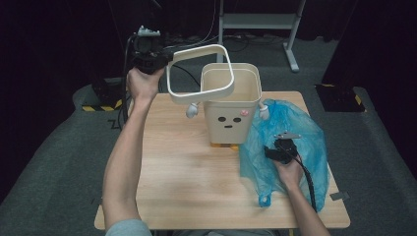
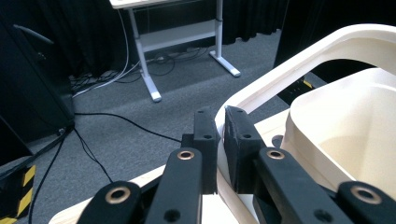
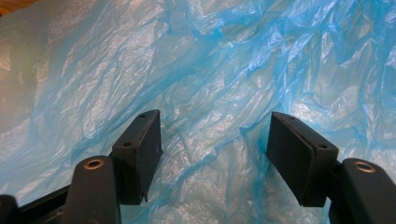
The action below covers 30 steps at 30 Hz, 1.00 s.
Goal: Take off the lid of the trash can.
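A cream bin [image 1: 231, 115] with a face on its front stands at the far middle of the wooden table [image 1: 187, 172]. My left gripper [image 1: 164, 61] is raised at the far left, shut on the edge of a cream rectangular ring [image 1: 201, 96] that hangs tilted above and left of the bin. In the left gripper view the jaws [image 2: 220, 126] pinch the ring [image 2: 327, 46] just beside the bin's open top [image 2: 345, 121]. My right gripper [image 1: 275, 152] stands open over a crumpled blue plastic bag [image 1: 295, 128] on the table's right side; its pads [image 3: 215, 140] hover above the bag [image 3: 210, 60] without pinching it.
A white desk frame [image 1: 260, 22] stands on the grey carpet behind the table, with cables [image 2: 116, 121] trailing across the floor. Black boxes with yellow-black stripes [image 1: 101, 105] sit at the far left and far right. Bare table lies in front of the bin.
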Tool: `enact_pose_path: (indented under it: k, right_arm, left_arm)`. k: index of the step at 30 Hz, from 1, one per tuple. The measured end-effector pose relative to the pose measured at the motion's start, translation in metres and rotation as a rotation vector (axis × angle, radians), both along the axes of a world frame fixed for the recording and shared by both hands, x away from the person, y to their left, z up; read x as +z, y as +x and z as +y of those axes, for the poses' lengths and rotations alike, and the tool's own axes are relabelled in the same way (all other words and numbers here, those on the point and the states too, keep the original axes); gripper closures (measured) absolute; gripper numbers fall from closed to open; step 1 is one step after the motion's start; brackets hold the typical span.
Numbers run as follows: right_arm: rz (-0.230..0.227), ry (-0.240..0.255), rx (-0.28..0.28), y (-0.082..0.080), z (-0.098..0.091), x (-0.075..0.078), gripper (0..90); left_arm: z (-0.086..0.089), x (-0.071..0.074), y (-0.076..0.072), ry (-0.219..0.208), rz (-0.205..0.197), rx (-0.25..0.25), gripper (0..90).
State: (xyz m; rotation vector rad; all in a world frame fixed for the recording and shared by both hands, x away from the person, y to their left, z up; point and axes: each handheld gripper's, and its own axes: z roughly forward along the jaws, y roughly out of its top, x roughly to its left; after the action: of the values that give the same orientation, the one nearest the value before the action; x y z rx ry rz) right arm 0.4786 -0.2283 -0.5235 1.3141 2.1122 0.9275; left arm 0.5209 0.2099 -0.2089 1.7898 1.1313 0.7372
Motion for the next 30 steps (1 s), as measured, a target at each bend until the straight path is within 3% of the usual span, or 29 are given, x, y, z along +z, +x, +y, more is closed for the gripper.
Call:
enact_pose_path:
  k: [30]
  right_arm:
    - [0.005, 0.001, -0.003, 0.0, 0.0, 0.0, 35.0]
  left_arm:
    - [0.04, -0.008, -0.016, 0.008, -0.003, 0.059, 83.4]
